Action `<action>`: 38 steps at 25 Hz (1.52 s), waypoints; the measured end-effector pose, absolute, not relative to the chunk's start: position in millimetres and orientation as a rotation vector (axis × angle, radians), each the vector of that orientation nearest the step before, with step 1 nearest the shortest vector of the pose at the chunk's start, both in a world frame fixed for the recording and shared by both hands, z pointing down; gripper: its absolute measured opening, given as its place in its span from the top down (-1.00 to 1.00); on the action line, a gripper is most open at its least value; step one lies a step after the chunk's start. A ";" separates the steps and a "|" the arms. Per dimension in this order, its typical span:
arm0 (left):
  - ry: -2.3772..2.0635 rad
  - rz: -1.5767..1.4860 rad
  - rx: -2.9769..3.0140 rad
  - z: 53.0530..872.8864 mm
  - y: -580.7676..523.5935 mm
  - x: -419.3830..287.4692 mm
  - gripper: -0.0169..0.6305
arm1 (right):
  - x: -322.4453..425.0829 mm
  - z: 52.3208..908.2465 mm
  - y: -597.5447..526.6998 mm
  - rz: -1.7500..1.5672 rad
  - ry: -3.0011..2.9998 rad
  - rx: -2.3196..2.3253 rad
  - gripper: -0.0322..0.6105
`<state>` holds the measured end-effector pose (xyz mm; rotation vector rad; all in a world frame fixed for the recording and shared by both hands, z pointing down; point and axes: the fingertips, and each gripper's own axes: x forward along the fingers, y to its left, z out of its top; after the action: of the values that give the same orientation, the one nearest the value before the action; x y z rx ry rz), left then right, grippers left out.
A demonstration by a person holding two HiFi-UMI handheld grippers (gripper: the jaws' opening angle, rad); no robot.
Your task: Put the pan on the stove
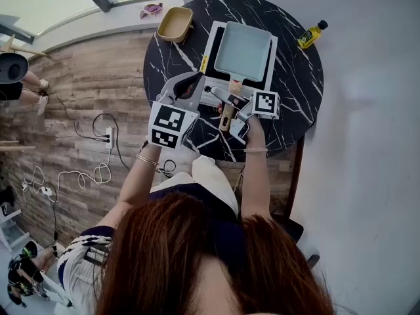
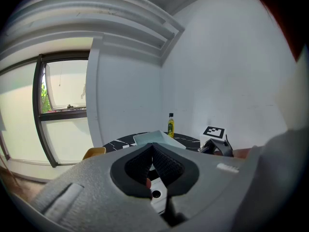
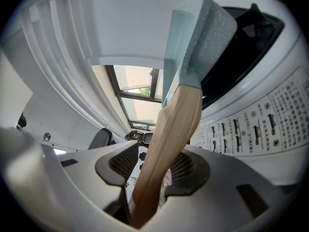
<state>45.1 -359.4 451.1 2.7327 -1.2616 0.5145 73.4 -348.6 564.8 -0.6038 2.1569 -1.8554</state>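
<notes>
Head view: the pan (image 1: 243, 50) sits on the stove (image 1: 211, 44), on the round marble table (image 1: 295, 77). Left gripper view: the left gripper (image 2: 152, 149) has its jaw tips together on nothing. Right gripper view: the right gripper (image 3: 154, 170) stands wide, with the pan's wooden handle (image 3: 169, 129) loose between its jaws.

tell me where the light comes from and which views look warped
Head view: soft daylight from the window, no hard shadows on the table. Left gripper view: strong fisheye, black corners, window washed out. Right gripper view: fisheye curves the stove; the pan handle looms huge up close.
</notes>
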 end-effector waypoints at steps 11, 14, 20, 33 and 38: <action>-1.237 0.528 2.742 453.9 -348.3 49.3 0.91 | 92.4 568.1 -342.6 -1.835 2.110 -0.666 0.32; -1.231 0.528 2.746 452.6 -345.8 51.0 0.91 | 98.2 568.5 -340.5 -1.832 2.098 -0.683 0.31; -1.226 0.521 2.756 448.5 -343.3 52.2 0.91 | 106.6 567.4 -337.0 -1.828 2.075 -0.704 0.30; -1.197 0.516 2.781 443.5 -331.2 59.5 0.91 | 130.2 571.7 -321.3 -1.807 2.035 -0.774 0.27; -1.174 0.515 2.792 442.8 -324.4 64.7 0.91 | 140.5 571.2 -315.2 -1.791 2.022 -0.805 0.28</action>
<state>64.7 -324.4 442.8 2.7923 -1.1740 0.5150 140.5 -315.2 571.2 -0.8046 2.0217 -1.7907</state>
